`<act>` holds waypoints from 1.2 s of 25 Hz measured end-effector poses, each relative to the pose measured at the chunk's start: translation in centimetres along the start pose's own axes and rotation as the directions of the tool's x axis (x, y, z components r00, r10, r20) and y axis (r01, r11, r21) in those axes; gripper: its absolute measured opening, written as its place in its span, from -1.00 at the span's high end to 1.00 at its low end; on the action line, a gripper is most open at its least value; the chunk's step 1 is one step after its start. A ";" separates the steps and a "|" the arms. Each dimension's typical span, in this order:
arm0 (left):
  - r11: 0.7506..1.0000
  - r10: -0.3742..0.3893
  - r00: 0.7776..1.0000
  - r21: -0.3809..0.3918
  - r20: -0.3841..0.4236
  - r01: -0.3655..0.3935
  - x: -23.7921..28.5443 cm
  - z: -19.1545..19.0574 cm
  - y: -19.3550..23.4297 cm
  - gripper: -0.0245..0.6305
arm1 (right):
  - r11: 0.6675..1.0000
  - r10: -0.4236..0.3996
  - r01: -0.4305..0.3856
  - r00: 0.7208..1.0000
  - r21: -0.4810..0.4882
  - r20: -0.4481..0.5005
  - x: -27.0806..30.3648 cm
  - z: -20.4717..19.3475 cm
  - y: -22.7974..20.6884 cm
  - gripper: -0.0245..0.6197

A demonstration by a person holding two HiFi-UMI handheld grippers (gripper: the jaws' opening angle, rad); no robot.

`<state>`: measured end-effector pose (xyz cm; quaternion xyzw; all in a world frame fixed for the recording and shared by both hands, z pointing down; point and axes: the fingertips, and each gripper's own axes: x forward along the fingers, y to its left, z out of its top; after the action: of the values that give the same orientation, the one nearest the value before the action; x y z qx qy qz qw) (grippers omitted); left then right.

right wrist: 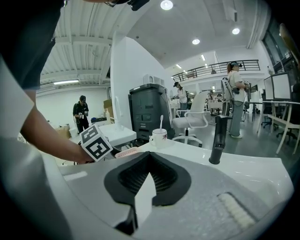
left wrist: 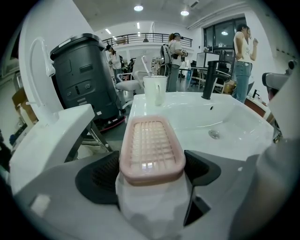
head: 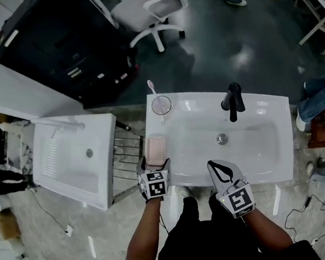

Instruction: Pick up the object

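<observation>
A pink soap dish [head: 155, 148] with a grid top lies over the left ledge of the white sink [head: 273, 106]. My left gripper [head: 154, 168] is shut on it, jaws wide apart. In the left gripper view the soap dish [left wrist: 152, 145] fills the gap of the left gripper [left wrist: 151, 171], and both dark pads [left wrist: 103, 176] touch its sides. I cannot tell whether it rests on the ledge or hangs just above it. My right gripper [head: 218, 167] hovers at the sink's front edge, shut and holding nothing. Its tips meet in the right gripper [right wrist: 151, 153] view.
A white cup [head: 161, 105] with a toothbrush stands at the sink's back left corner. The black faucet [head: 233, 100] rises at the back, and the drain [head: 222, 139] sits mid-basin. Another white basin [head: 74, 157] stands to the left. A person's legs [head: 318, 99] are at the right.
</observation>
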<state>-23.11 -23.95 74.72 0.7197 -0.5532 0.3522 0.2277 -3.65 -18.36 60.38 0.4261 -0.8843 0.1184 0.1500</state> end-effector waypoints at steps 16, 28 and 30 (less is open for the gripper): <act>0.999 0.033 0.996 0.024 0.079 -0.035 -1.0 0.8 0.1 -0.42 | 1.000 0.016 -0.016 1.000 -0.011 0.000 0.0 -0.2 0.3 0.91; 0.999 0.051 0.976 -0.001 0.212 -0.052 -4.6 5.0 0.1 -0.42 | 0.999 0.001 0.002 0.999 -0.050 0.045 -0.5 1.7 -0.1 0.91; 0.999 0.054 0.968 -0.008 0.245 -0.054 -5.6 6.2 0.1 -0.42 | 0.998 -0.005 0.009 0.998 -0.060 0.063 -0.7 2.6 -0.5 0.91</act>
<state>-22.38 -24.87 66.43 0.7422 -0.5968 0.2664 0.1486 -3.33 -19.05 57.76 0.4282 -0.8901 0.0777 0.1354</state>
